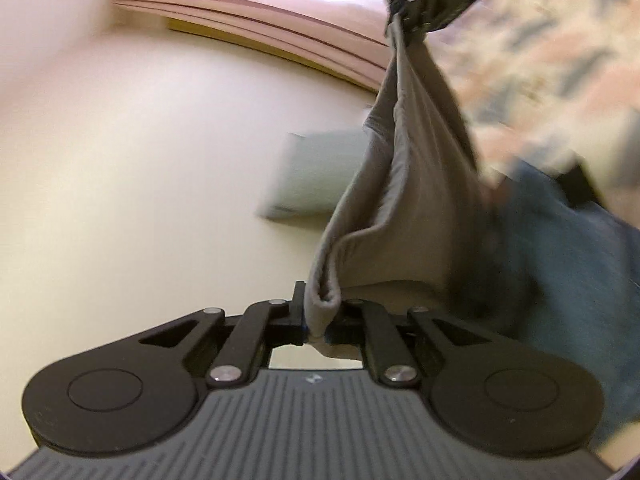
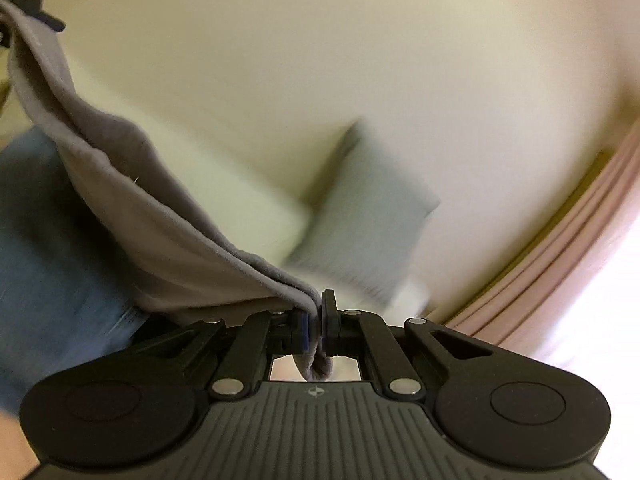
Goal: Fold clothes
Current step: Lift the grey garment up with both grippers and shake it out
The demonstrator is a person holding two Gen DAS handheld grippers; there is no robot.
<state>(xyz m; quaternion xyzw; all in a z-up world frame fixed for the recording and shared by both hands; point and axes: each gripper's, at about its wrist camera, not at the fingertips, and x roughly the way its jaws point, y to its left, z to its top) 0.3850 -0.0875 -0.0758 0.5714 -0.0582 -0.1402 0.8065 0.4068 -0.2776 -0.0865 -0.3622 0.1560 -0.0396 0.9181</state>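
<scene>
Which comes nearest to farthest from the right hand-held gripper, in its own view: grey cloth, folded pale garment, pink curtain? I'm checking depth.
1. Grey cloth, clamped in the right hand-held gripper.
2. Folded pale garment, ahead on the cream surface.
3. Pink curtain, far right.

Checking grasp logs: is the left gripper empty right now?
No, the left gripper is shut on a bunched edge of the grey garment.
</scene>
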